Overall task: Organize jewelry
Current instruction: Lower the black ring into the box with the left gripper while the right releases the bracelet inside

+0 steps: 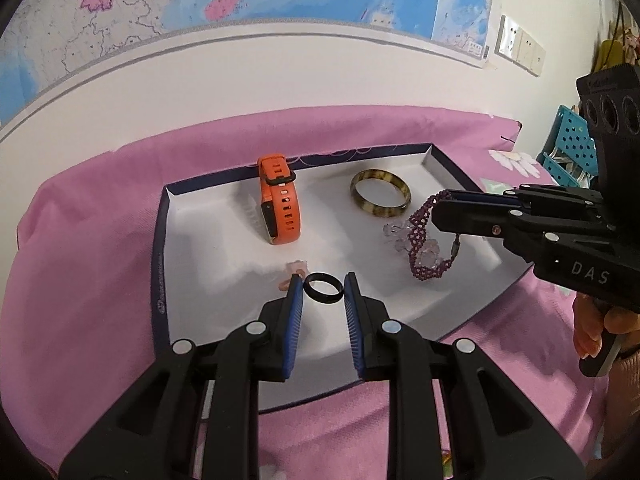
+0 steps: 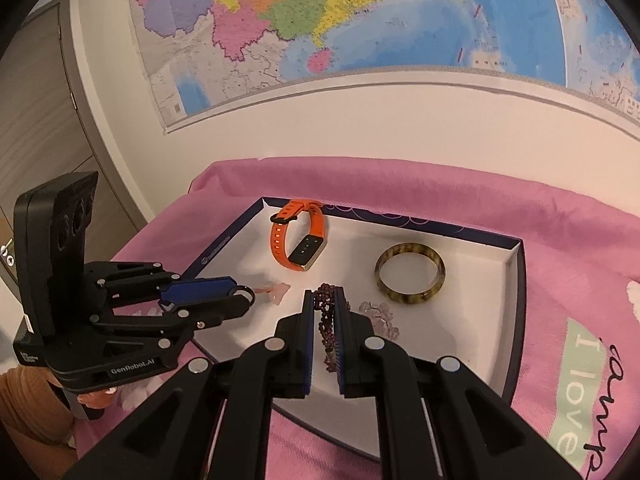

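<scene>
Holding two pieces of jewelry over one white tray [image 1: 192, 248] on a pink cloth [image 1: 100, 184].

Left gripper [image 1: 323, 280] pinching one black ring [image 1: 323, 289]; right gripper [image 2: 324, 300] clamped on one purple bead bracelet [image 2: 326, 312]. Lying in the tray: one orange watch [image 1: 278, 200] at 11 o'clock, one mottled bangle [image 1: 380, 196] at 1 o'clock, one pink hairpin [image 1: 295, 270] at 7 o'clock, clear beads [image 1: 400, 236] near centre.
</scene>
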Demonstrator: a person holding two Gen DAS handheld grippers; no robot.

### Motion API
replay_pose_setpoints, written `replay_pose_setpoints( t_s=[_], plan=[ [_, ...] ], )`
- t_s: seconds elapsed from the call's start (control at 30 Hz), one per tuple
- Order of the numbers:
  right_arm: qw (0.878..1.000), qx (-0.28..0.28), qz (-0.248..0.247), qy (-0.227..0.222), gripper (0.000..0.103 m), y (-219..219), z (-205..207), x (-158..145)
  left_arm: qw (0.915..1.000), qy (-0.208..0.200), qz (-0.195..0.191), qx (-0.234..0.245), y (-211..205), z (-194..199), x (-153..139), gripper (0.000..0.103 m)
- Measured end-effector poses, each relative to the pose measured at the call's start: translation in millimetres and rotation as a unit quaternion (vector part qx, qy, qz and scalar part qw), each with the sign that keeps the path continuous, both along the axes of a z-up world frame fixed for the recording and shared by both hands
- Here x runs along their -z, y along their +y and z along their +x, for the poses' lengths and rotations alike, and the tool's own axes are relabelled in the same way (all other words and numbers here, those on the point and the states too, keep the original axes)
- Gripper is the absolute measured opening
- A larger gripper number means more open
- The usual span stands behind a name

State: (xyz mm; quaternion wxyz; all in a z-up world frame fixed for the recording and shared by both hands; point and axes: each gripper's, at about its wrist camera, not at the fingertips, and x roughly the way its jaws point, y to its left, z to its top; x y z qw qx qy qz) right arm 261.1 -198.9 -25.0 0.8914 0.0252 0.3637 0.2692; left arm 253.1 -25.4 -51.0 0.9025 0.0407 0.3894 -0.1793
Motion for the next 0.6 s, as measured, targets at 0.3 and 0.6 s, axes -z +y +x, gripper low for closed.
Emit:
replay_pose_setpoints(
  t_s=[0.3, 0.6],
  plan=[
    [1.000, 0.021, -0.002, 0.017, 0.008, -8, 13, 12, 0.9997, 0.017, 0.013, -0.009, -4, 13, 14, 0.021],
    [0.998, 0.047, -0.007, 0.034, 0.009, -18, 22, 23, 0.9992, 0.036, 0.010, -0.016, -6, 24, 23, 0.021]
  ],
)
